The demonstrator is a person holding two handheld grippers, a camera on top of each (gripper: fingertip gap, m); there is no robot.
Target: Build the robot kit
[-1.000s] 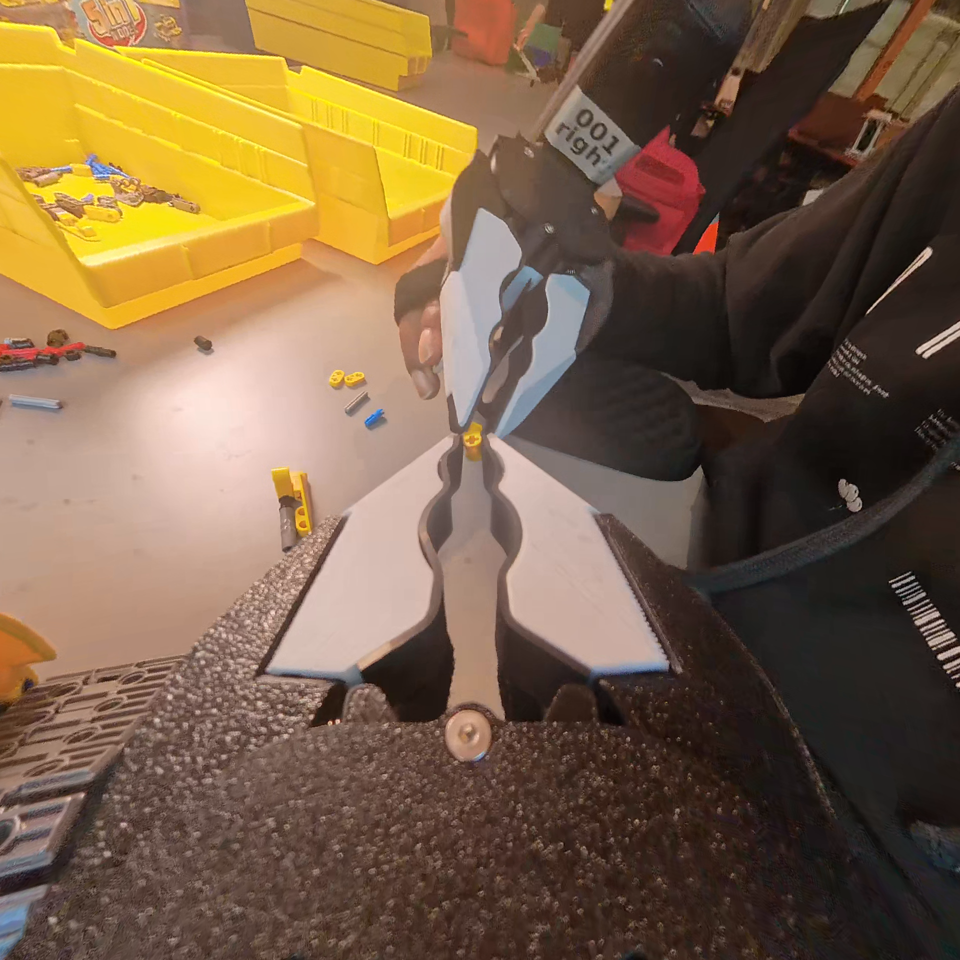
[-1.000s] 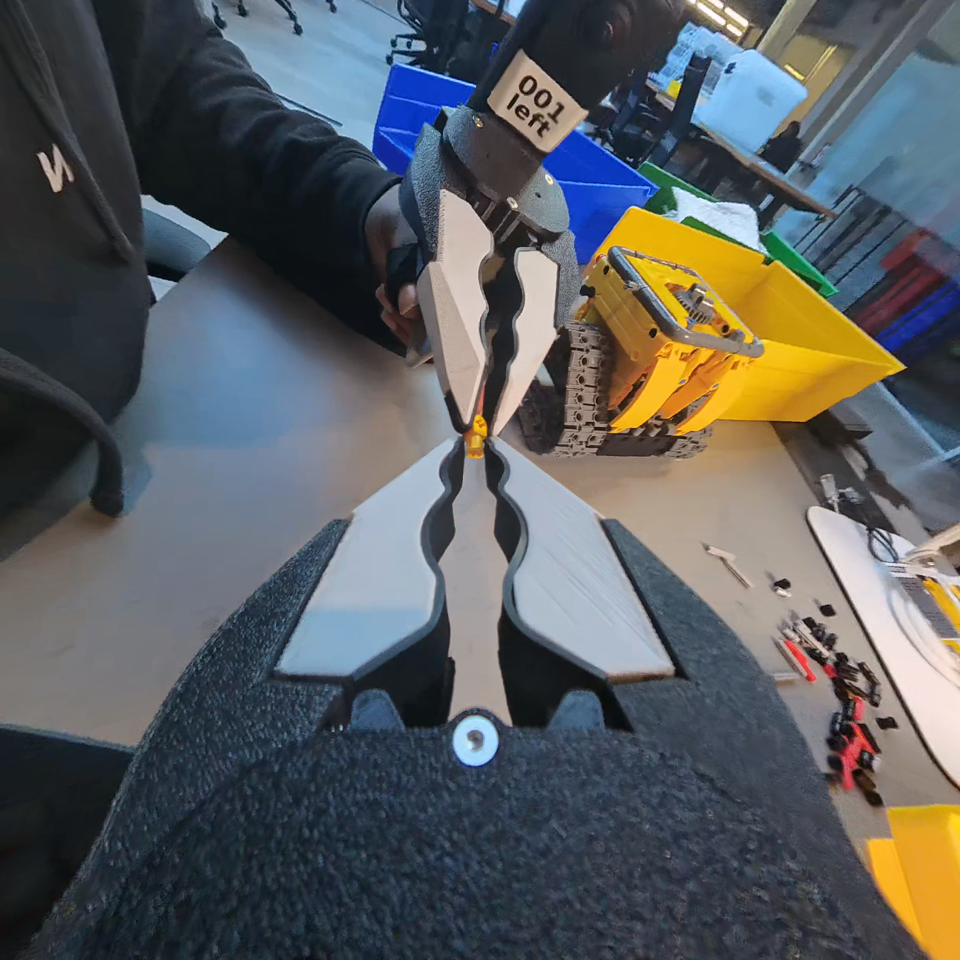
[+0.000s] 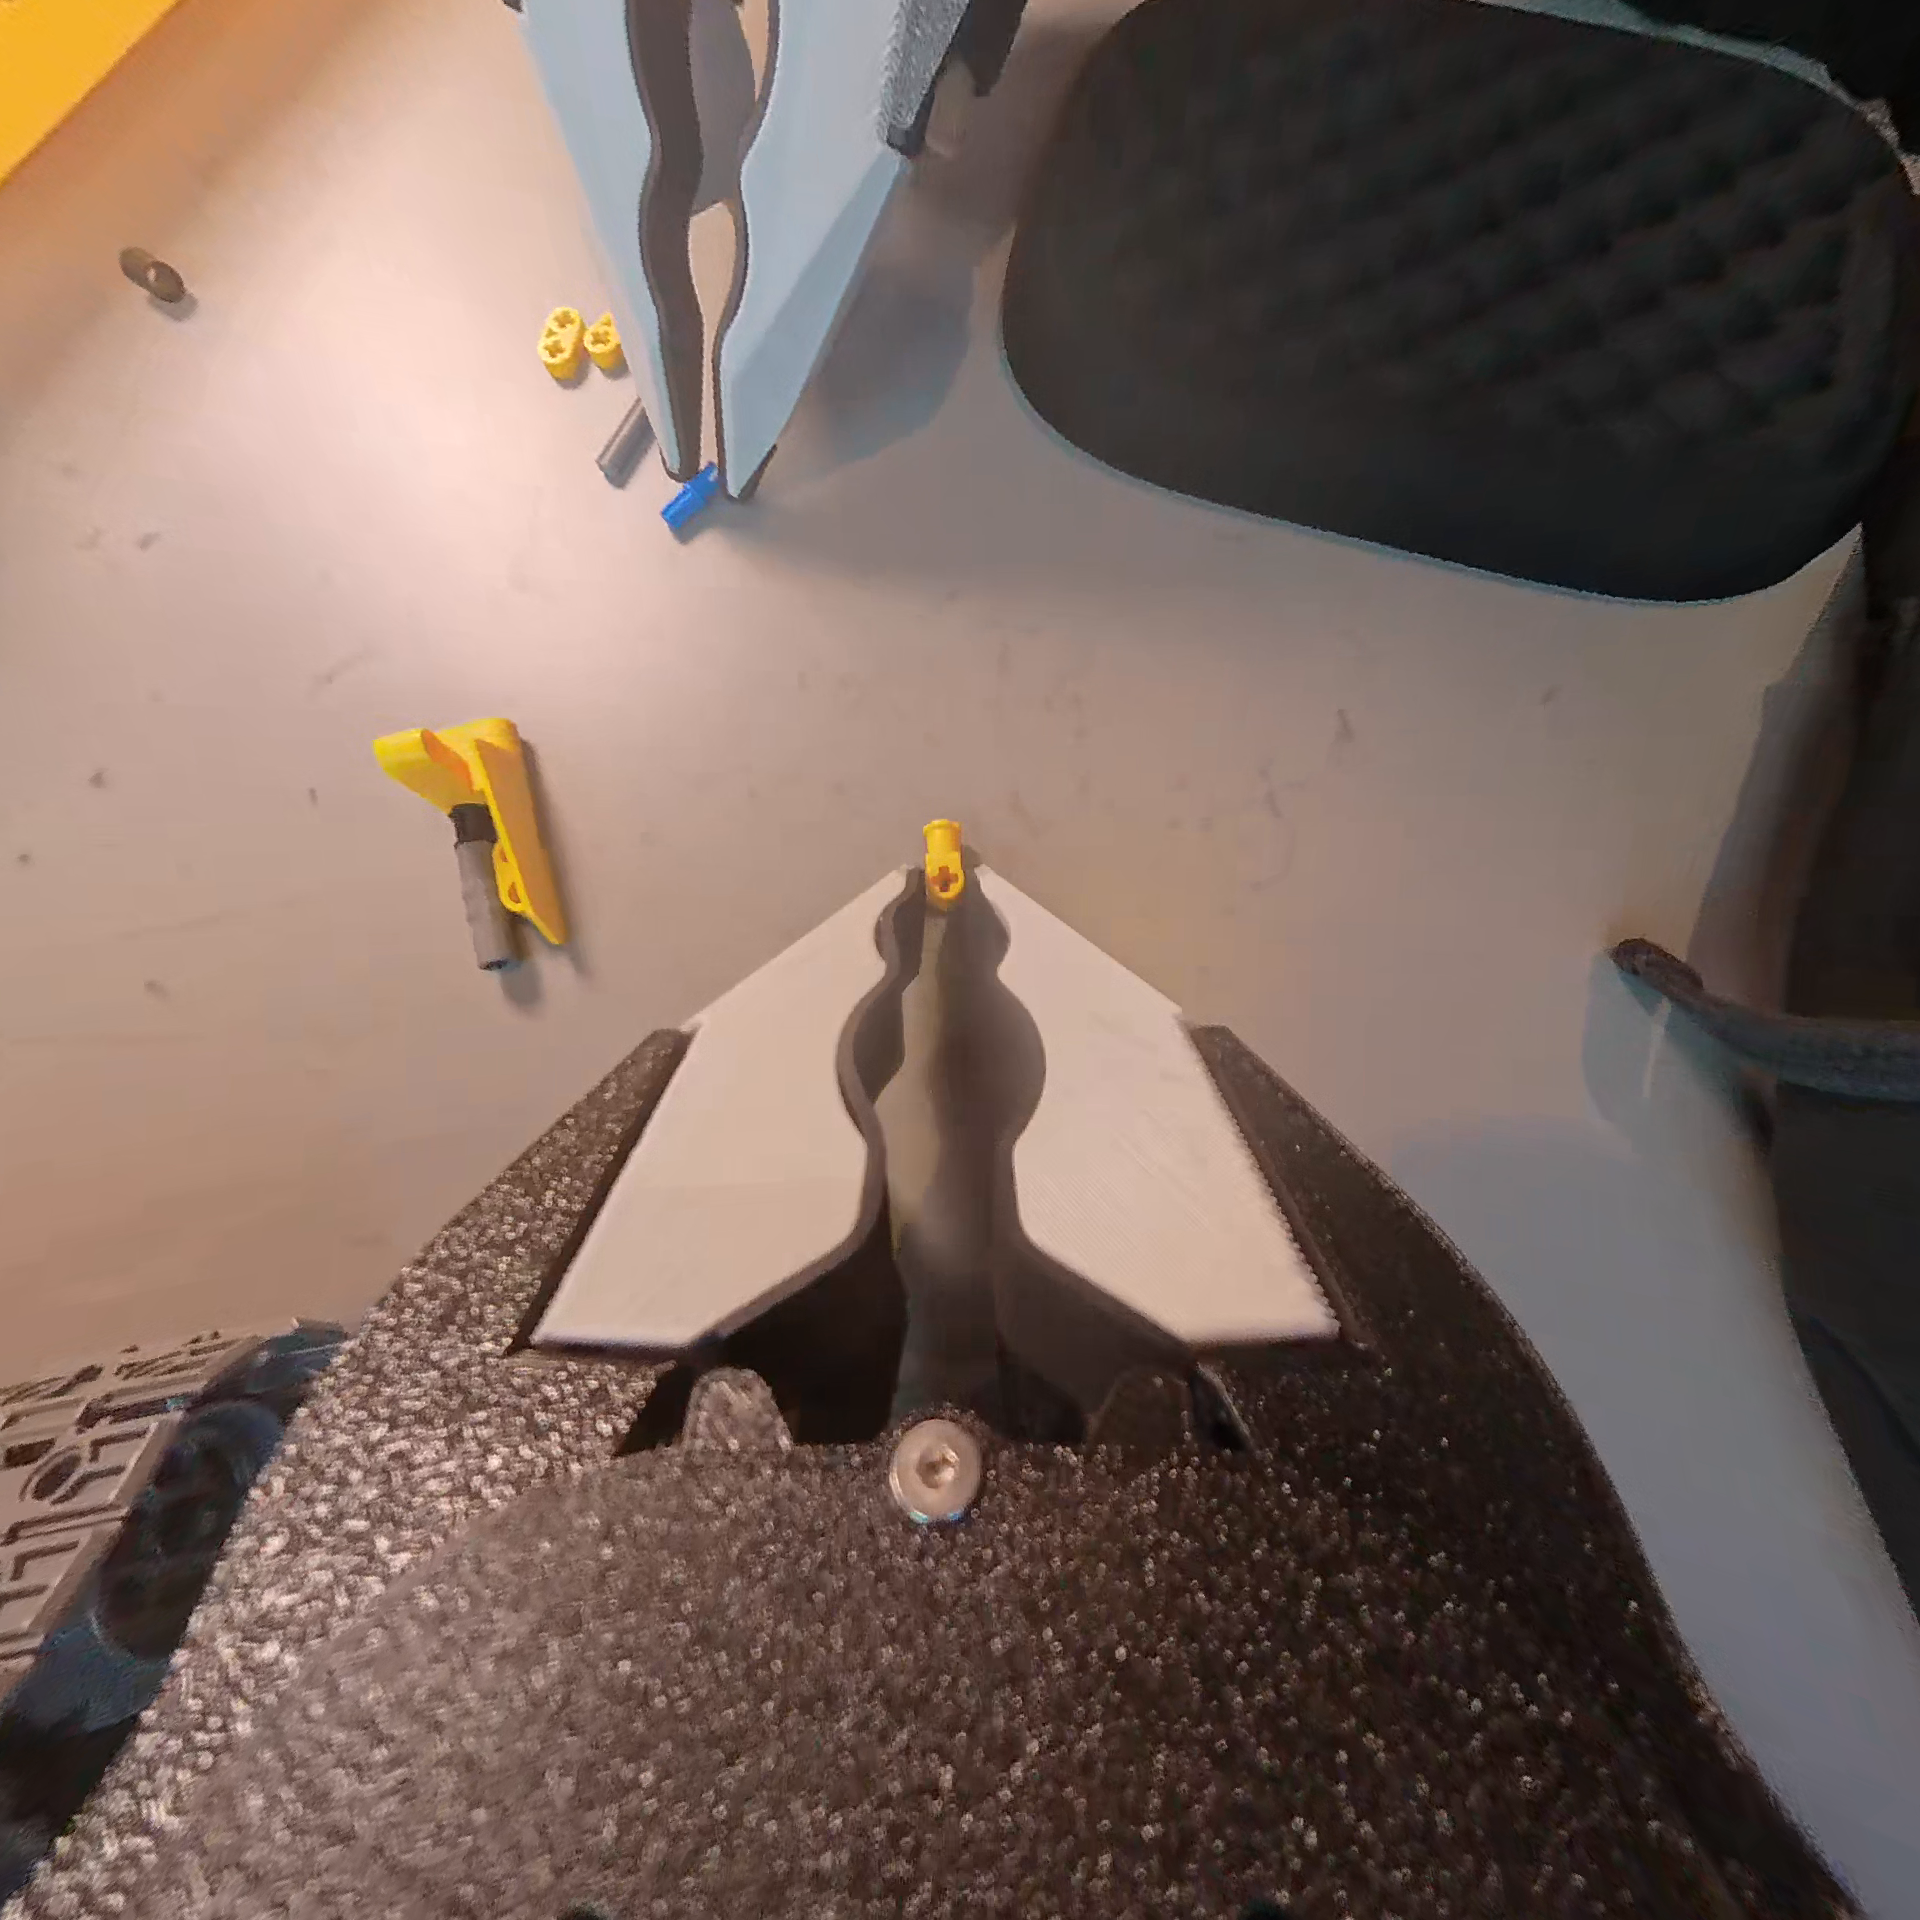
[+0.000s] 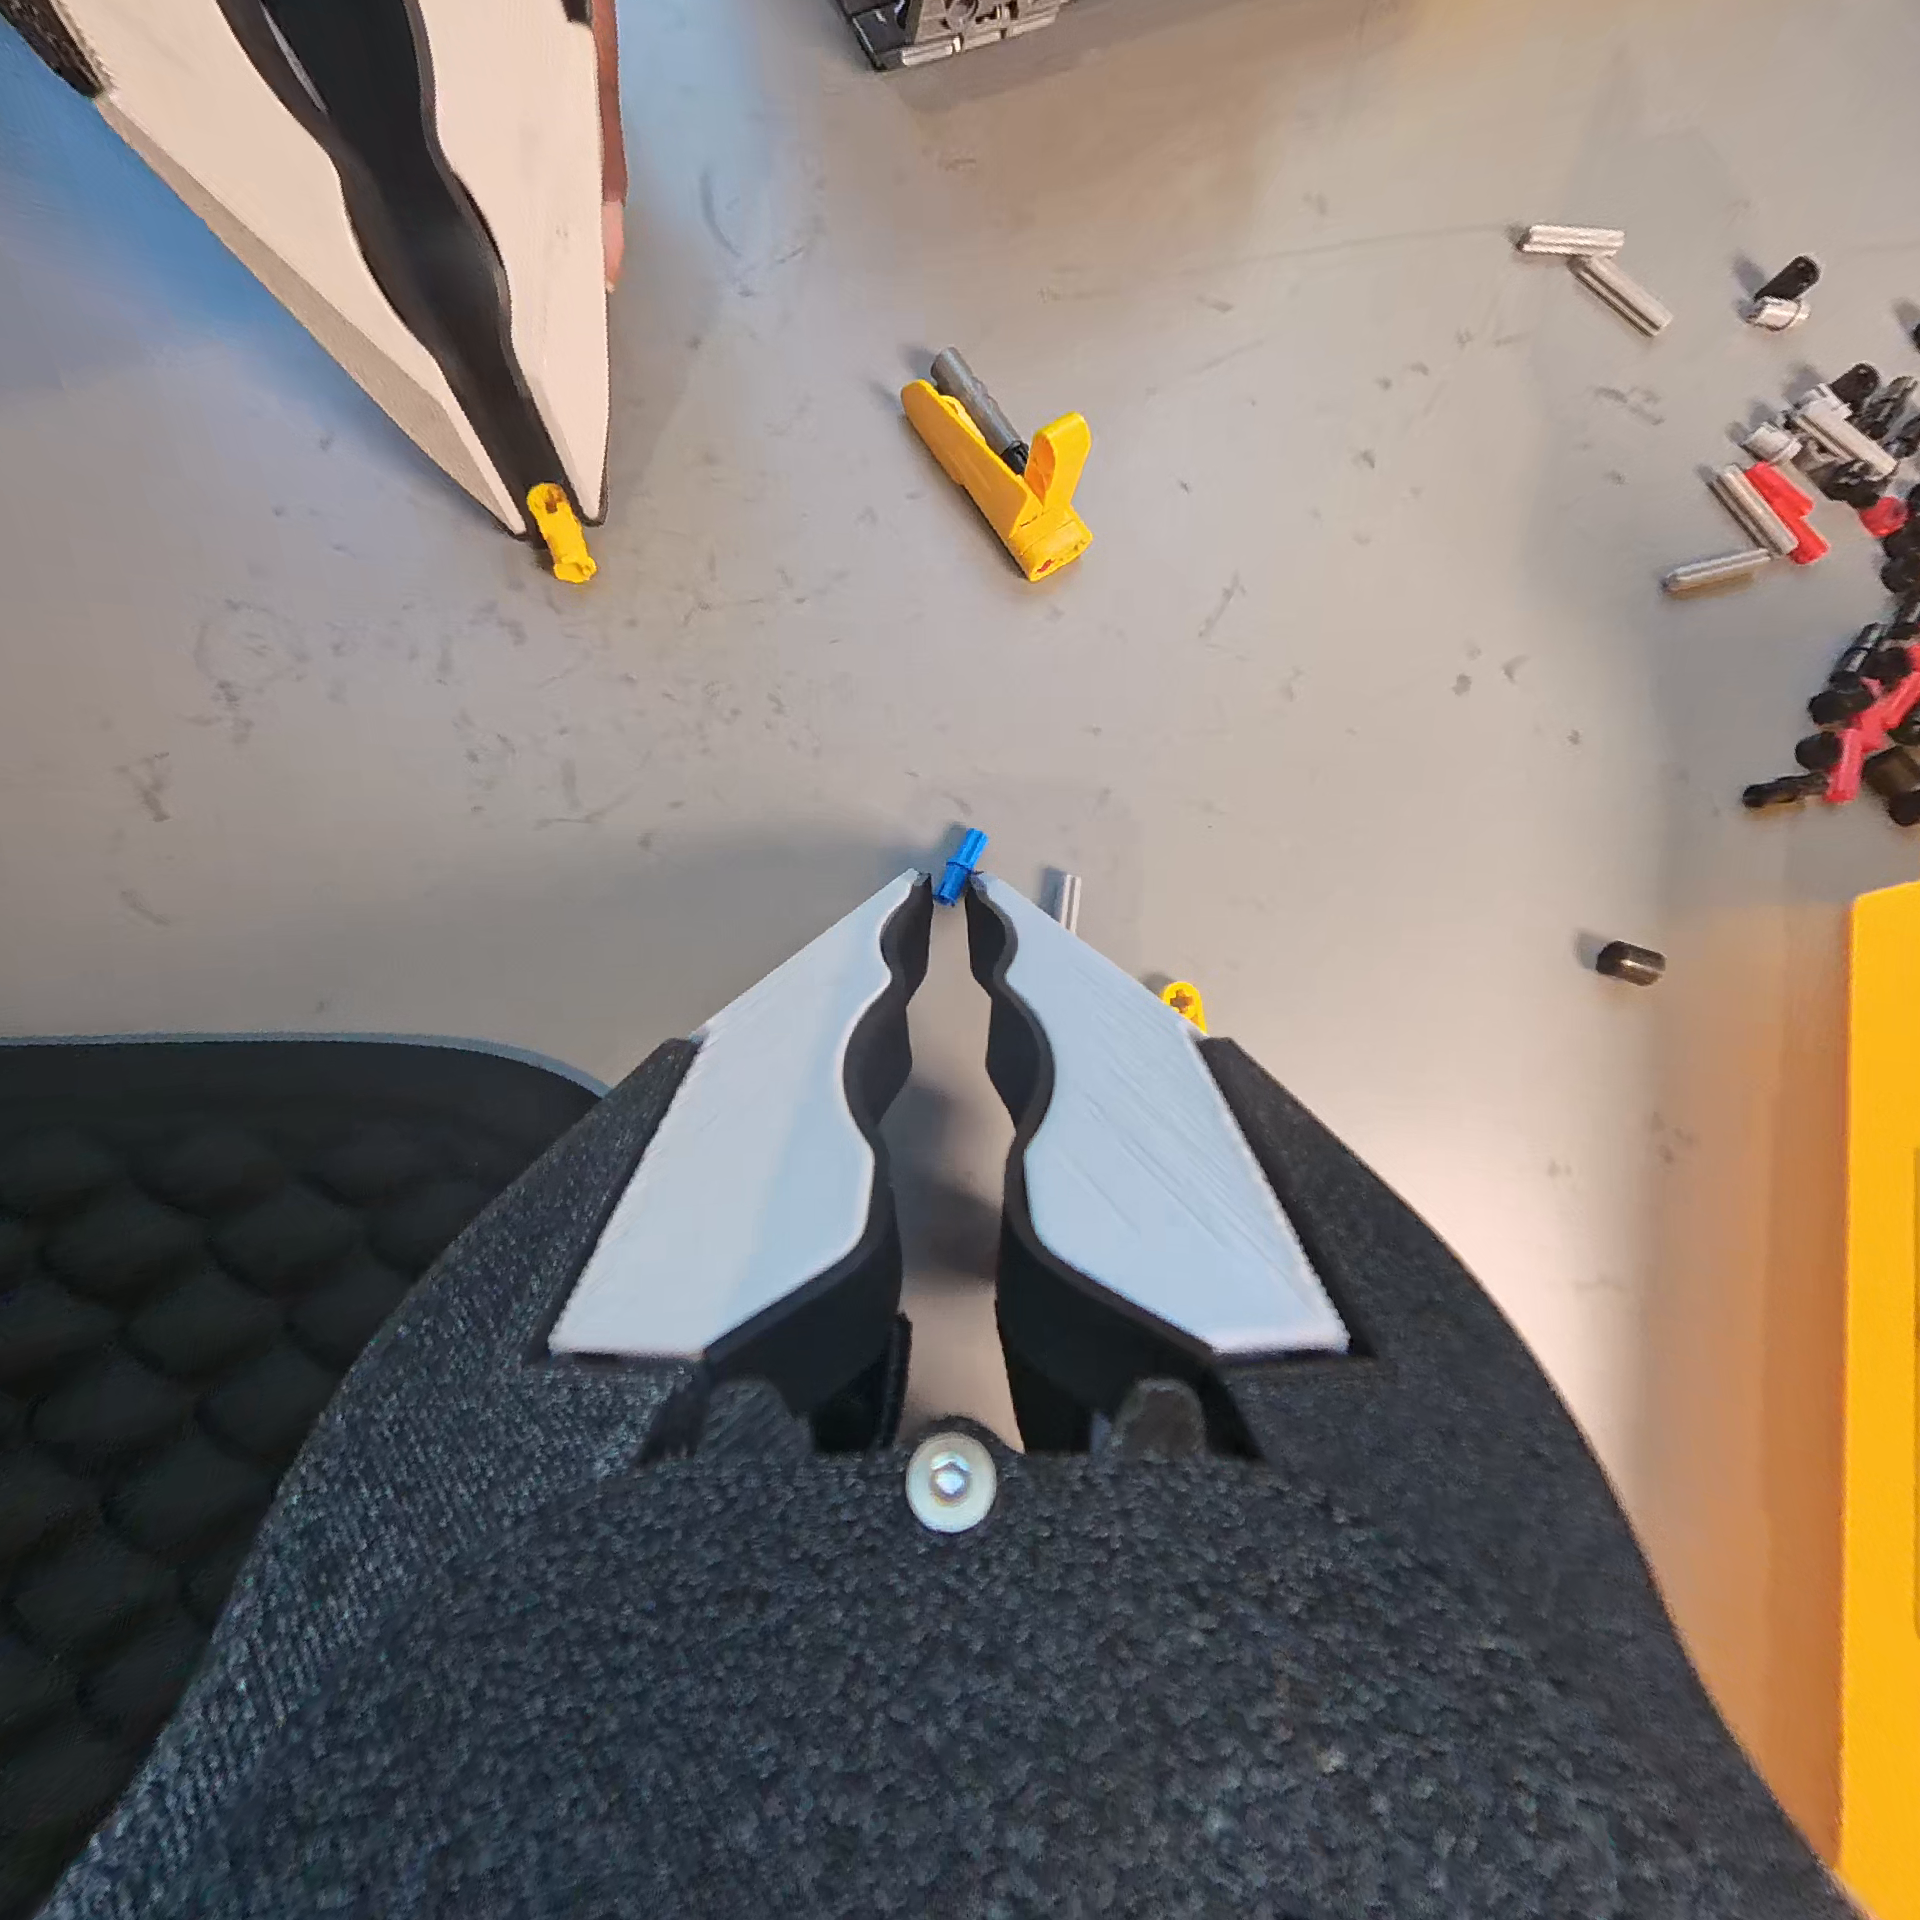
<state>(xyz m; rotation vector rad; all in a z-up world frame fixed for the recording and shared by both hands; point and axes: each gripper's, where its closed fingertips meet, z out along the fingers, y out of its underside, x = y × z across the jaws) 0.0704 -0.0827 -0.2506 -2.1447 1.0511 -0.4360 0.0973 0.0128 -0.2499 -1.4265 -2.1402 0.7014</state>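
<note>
My left gripper [image 3: 943, 868] pinches yellow connector [image 3: 944, 871] | right gripper [image 4: 945, 883] nips blue pin [image 4: 958, 864] at tips | risk: shallow grip, pin may squirt out.

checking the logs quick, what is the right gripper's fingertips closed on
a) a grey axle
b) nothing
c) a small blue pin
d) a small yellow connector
c: in the right wrist view the right gripper has its tips pinched on a small blue pin just above the table; the small yellow connector sits in the left gripper.
</note>
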